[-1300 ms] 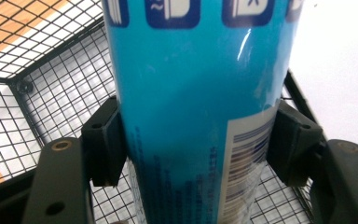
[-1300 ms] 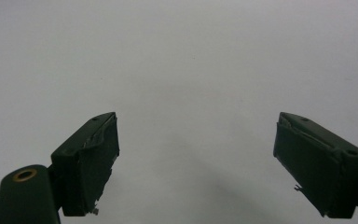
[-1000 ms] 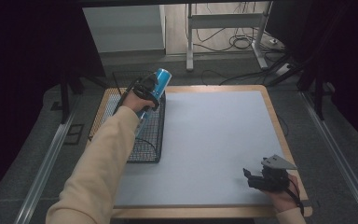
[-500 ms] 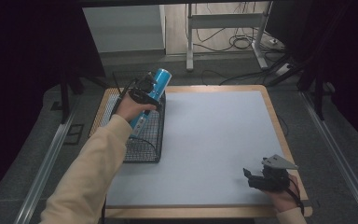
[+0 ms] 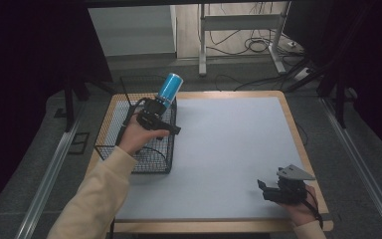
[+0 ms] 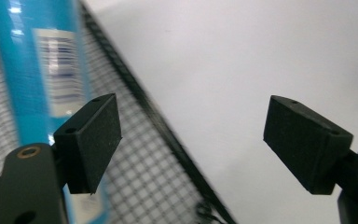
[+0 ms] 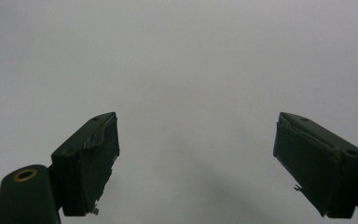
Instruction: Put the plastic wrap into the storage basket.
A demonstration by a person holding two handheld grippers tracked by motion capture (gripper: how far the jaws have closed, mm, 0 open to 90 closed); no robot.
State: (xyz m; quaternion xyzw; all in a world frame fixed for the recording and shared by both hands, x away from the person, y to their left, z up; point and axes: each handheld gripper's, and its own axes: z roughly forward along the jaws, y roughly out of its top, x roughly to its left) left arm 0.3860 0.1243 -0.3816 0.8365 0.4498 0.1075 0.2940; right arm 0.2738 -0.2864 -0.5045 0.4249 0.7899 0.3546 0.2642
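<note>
High view: a wire basket (image 5: 137, 149) sits along the tabletop's left edge, on a white mat (image 5: 229, 149) covering most of the wooden tabletop (image 5: 298, 124). A blue can (image 5: 169, 87) stands tilted at the basket's far right corner, leaning on or just above the rim; exact contact unclear. Left gripper (image 5: 165, 115) is over the basket, just beside the can. Left gripper view: jaws spread wide, empty; the can (image 6: 37, 70) lies outside the left jaw, with basket mesh (image 6: 144, 177) below. Right gripper (image 5: 266, 189) rests near the tabletop's near right corner. Right gripper view: jaws released, only mat (image 7: 182, 70) between them.
</note>
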